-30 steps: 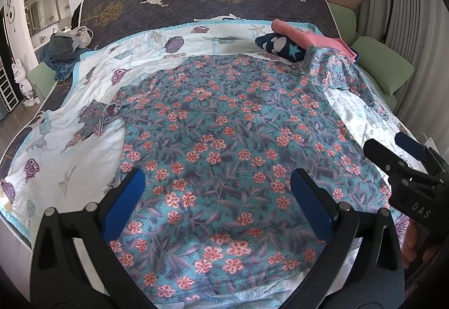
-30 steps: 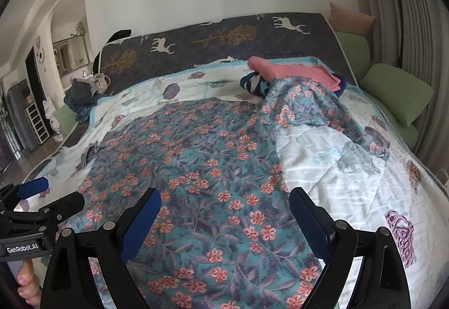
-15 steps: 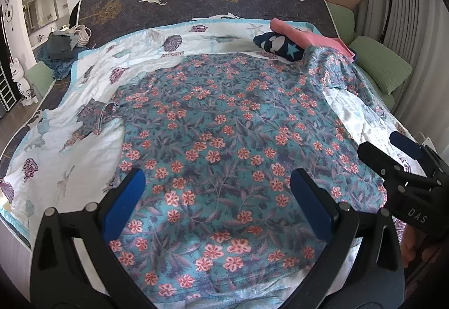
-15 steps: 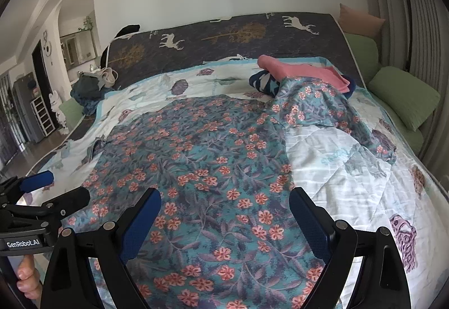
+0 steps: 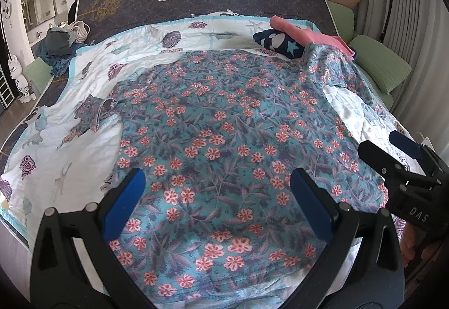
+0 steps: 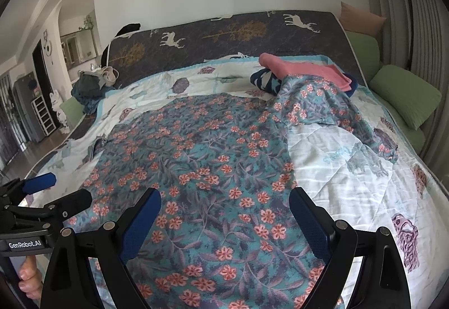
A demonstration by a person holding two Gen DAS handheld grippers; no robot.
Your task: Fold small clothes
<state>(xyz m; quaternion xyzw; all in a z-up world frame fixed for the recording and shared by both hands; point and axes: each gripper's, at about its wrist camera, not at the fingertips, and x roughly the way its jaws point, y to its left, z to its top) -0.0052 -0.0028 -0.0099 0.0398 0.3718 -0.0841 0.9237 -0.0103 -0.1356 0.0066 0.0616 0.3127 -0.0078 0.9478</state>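
Left wrist view: left gripper (image 5: 216,196) released, empty, above the teal floral cotton garment (image 5: 224,118) spread flat on the white quilted bed (image 5: 56,163). Right gripper (image 6: 224,213) likewise released. Fabric judged light, limp; best grasped at hem corners.

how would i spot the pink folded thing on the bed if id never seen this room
Look to the far right corner of the bed, near the deer-print headboard. The pink folded cloth lies on a navy bundle there, the only plain pink piece.
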